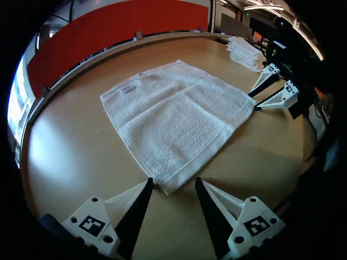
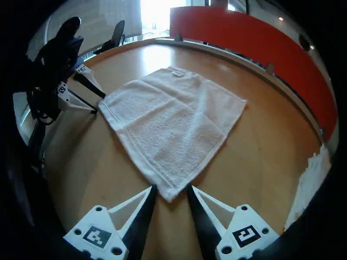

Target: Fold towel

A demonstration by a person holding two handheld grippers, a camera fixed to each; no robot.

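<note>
**Inspector:** Report the tools.

**Operator:** My left gripper [image 1: 173, 185] has its fingers apart. One near corner of the towel [image 1: 173, 112] lies in the gap and is not pinched. My right gripper [image 2: 171, 190] is the same: fingers spread, the neighbouring corner between them, nothing clamped.

**Inspector:** What is the step in hand, and how should it be done?

**Operator:** I judge it to be the corner grasp. I would ease each gripper forward until the hem sits well inside the gap. Then I would close both together, taking an equal bite on each corner. After that, lift both evenly and keep the shared edge taut, so it can be carried across to meet the far edge squarely. A shallow bite may slip on thick pile, and an uneven lift would skew the fold.

**Inspector:** Where is the item?

**Operator:** It is spread on the wooden table [image 1: 78, 147], roughly central, well apart from the stack of folded towels [image 1: 245, 52] near the far rim.

**Inspector:** Its condition?

**Operator:** White terry with a hemmed border all round and a small sewn label [image 1: 128, 89] by the far edge. It lies flat with a faint ridge across the middle and no bunching. It appears unfolded, though I cannot tell for certain how many layers there are.
</note>
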